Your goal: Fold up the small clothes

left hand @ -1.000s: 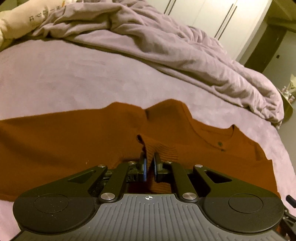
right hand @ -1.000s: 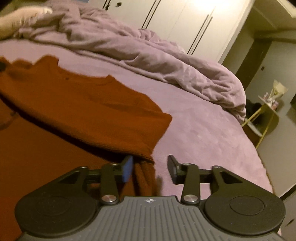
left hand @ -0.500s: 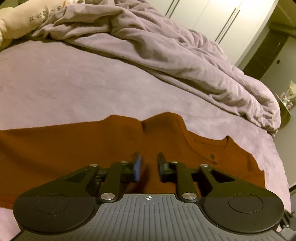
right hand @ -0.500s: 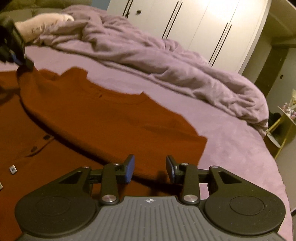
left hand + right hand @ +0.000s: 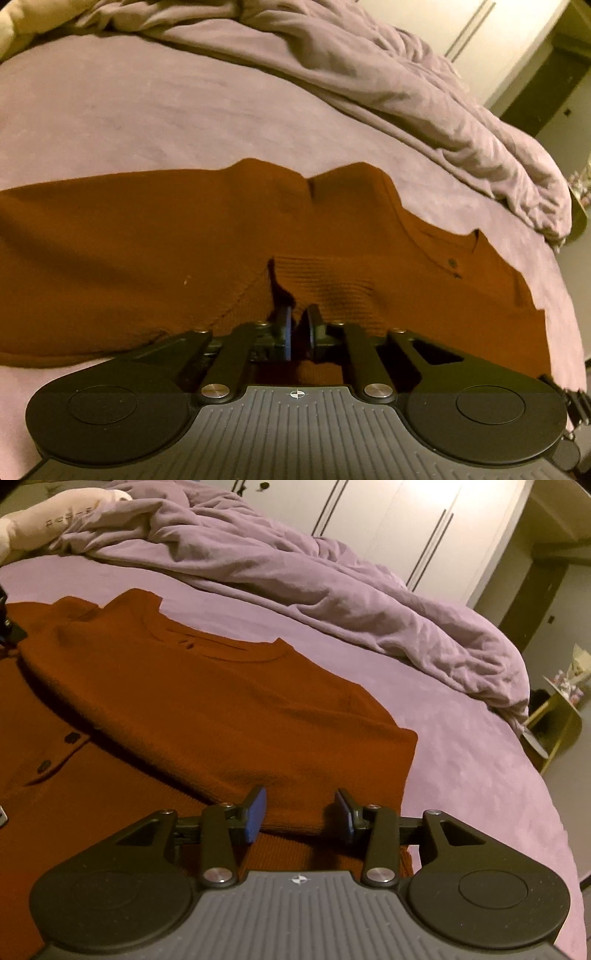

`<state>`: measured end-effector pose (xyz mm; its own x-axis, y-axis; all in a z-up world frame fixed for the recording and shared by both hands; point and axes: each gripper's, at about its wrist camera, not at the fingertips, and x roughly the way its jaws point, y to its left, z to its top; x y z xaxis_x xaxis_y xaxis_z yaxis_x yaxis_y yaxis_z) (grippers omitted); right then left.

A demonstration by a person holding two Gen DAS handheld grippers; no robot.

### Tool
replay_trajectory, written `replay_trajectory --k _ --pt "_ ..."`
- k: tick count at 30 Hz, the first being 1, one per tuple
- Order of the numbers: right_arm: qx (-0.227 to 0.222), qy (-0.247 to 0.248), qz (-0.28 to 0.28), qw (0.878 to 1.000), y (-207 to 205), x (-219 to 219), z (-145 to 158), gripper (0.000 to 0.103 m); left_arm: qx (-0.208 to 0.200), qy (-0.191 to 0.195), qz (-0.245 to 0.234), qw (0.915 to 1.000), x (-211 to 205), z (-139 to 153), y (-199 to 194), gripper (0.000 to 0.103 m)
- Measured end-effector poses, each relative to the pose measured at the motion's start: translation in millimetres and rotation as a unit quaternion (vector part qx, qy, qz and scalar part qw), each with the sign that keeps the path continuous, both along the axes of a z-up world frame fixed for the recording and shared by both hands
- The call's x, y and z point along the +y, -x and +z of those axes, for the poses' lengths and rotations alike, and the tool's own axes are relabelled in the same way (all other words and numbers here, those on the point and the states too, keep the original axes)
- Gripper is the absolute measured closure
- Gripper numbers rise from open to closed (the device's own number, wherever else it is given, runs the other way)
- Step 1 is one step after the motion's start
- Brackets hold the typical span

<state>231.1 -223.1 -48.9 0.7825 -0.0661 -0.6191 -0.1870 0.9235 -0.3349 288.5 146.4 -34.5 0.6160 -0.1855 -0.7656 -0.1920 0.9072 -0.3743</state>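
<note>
A rust-brown knit sweater (image 5: 147,240) lies spread on the purple bed sheet (image 5: 147,110). My left gripper (image 5: 299,317) is shut on its ribbed edge (image 5: 325,280), which puckers up at the fingertips. In the right wrist view one part of the sweater (image 5: 221,709) is folded over the buttoned front (image 5: 72,737). My right gripper (image 5: 301,808) hovers over the near edge of that fold. Its jaws are opening, and the blue pads (image 5: 255,812) do not press the cloth. The left gripper (image 5: 7,631) shows at the far left edge.
A crumpled purple duvet (image 5: 295,572) is heaped across the far side of the bed, with a pale pillow (image 5: 48,520) at its left end. White wardrobe doors (image 5: 406,524) stand behind. A yellow side table (image 5: 554,716) is off the bed's right side.
The left gripper opened, let the ribbed edge go, then came down and shut on it again. The right gripper shifted left from the sweater's corner to over the fold edge.
</note>
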Motion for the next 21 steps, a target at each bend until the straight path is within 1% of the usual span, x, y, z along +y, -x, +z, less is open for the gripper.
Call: replay_trajectory --k 3,6,8,9,10,11,12,13,14,15,16,18,19,20,21 --pt "-0.008 0.000 0.004 1.000 5.0 4.6 5.0 0.064 -0.017 -0.033 0.003 0.9993 -2.3 5.9 4.0 0.095" --pt "-0.007 0.004 0.011 1.000 10.3 8.6 -0.1 0.072 -0.011 -0.041 0.009 0.9991 0.4 0.8 4.9 0.095" --pt "-0.009 0.017 0.018 1.000 11.6 12.0 -6.0 0.073 -0.011 -0.063 0.022 0.9977 3.7 -3.1 7.7 0.095" --pt "-0.007 0.027 0.024 0.999 11.0 14.0 -7.5 0.073 -0.013 -0.060 0.029 0.9977 7.6 -2.7 11.5 0.095" --pt "-0.004 0.034 0.028 0.999 9.6 15.5 -6.5 0.073 -0.014 -0.049 0.036 0.9981 12.2 -1.4 15.5 0.090" --pt "0.000 0.033 0.027 0.999 8.7 15.2 -3.5 0.073 -0.015 -0.031 0.047 0.9983 19.0 1.4 22.8 0.074" --pt "0.003 0.026 0.024 0.999 8.7 14.5 0.0 0.073 -0.024 -0.015 0.061 0.9978 26.5 4.9 32.7 0.063" --pt "0.004 0.013 0.020 1.000 10.5 12.5 5.0 0.073 -0.040 0.000 0.078 0.9962 35.6 8.4 46.3 0.049" --pt "0.005 -0.005 0.018 1.000 14.9 10.1 10.3 0.073 -0.054 0.012 0.093 0.9941 45.3 10.9 60.9 0.044" --pt "0.005 -0.020 0.018 1.000 19.7 8.4 14.2 0.072 -0.057 0.013 0.114 0.9918 56.4 11.6 76.6 0.043" --pt "0.005 -0.039 0.020 0.999 28.4 6.7 17.8 0.072 -0.056 0.009 0.130 0.9899 66.3 10.0 88.3 0.042" --pt "0.001 -0.058 0.022 0.998 43.3 7.1 20.9 0.071 -0.042 -0.001 0.162 0.9860 91.7 1.2 111.4 0.045" --pt "0.000 -0.067 0.023 0.998 51.2 8.3 21.4 0.071 -0.029 -0.002 0.181 0.9831 105.8 -5.2 121.7 0.051" --pt "0.000 -0.077 0.026 0.997 59.5 9.9 21.5 0.070 -0.023 0.010 0.201 0.9793 121.2 -11.3 132.3 0.074" --pt "0.001 -0.083 0.028 0.996 64.8 11.5 21.0 0.070 -0.027 0.035 0.217 0.9752 135.2 -15.0 141.5 0.083"
